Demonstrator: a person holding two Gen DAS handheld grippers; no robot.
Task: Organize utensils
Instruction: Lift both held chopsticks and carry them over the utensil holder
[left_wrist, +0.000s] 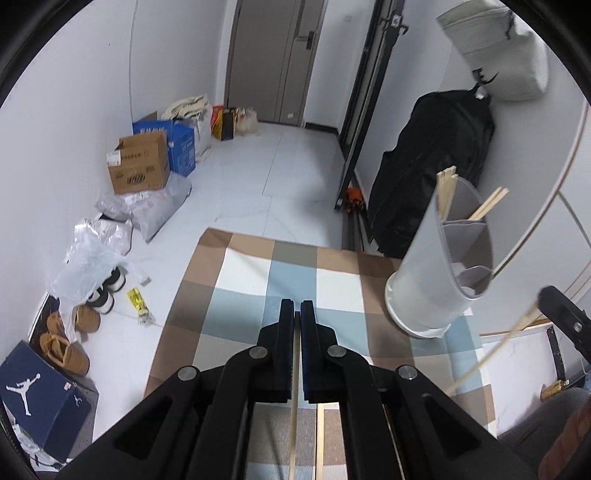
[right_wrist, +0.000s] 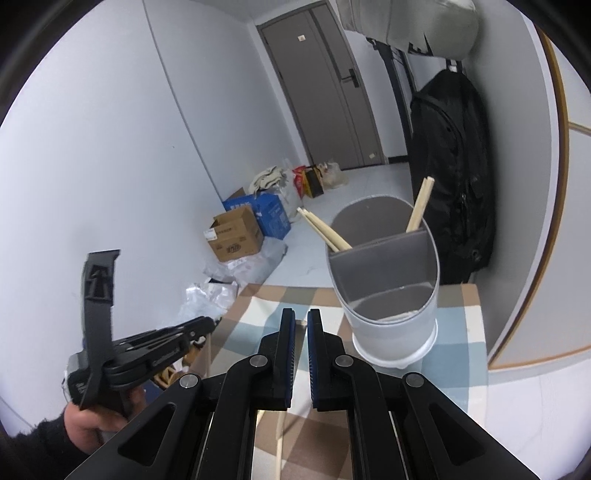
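A frosted grey utensil holder (left_wrist: 432, 280) (right_wrist: 391, 321) stands on the checked tablecloth (left_wrist: 258, 280) at the table's far right. Wooden chopsticks (right_wrist: 419, 206) lean out of its rear compartments, and a second pair (right_wrist: 325, 230) points left. My left gripper (left_wrist: 296, 306) is shut on one chopstick (left_wrist: 294, 398) that runs back between its fingers. It hovers left of the holder and shows in the right wrist view (right_wrist: 208, 326) with the stick hanging below. My right gripper (right_wrist: 300, 321) is shut on another chopstick (right_wrist: 279, 435) (left_wrist: 487, 358), just in front of the holder.
Cardboard boxes (left_wrist: 140, 166), plastic bags (left_wrist: 92, 258) and shoes (left_wrist: 70, 347) line the floor along the left wall. A black bag (left_wrist: 432, 162) hangs by the wall behind the holder. The table's far edge (left_wrist: 280, 236) lies just beyond the grippers.
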